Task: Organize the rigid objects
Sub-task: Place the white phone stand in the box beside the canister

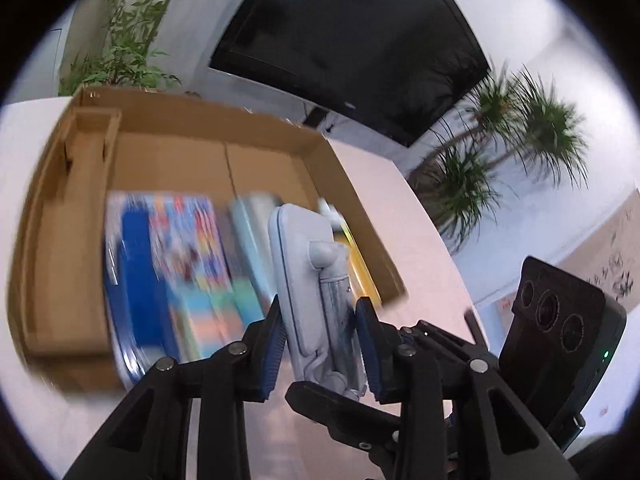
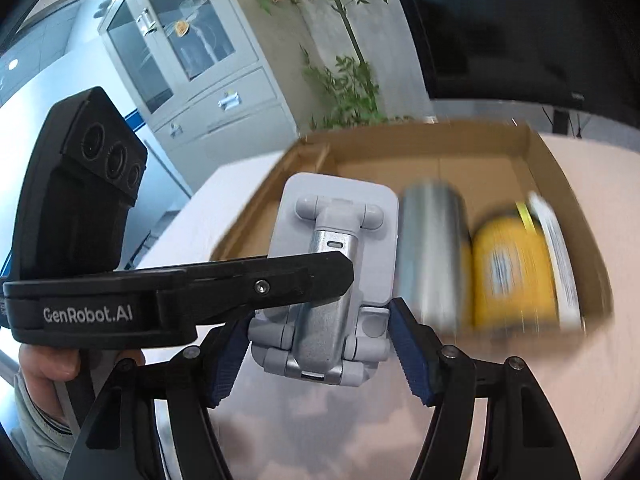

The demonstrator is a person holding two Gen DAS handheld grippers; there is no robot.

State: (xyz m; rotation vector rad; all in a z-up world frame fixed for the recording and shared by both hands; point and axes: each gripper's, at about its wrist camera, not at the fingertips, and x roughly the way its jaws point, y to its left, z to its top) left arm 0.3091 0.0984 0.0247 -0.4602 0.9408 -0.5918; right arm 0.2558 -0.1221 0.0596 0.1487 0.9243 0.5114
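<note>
Gripping folding phone stand (image 1: 316, 300) w/ both: left gripper (image 1: 320, 344) and right gripper (image 2: 320, 356) clamped on it; uneven pull could drop it short of cardboard box (image 1: 224, 128).

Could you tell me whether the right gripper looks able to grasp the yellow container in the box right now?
Probably not yet: the right gripper has the phone stand between its fingers, and the left gripper clamps it too. The yellow container itself lies uncovered.
</note>
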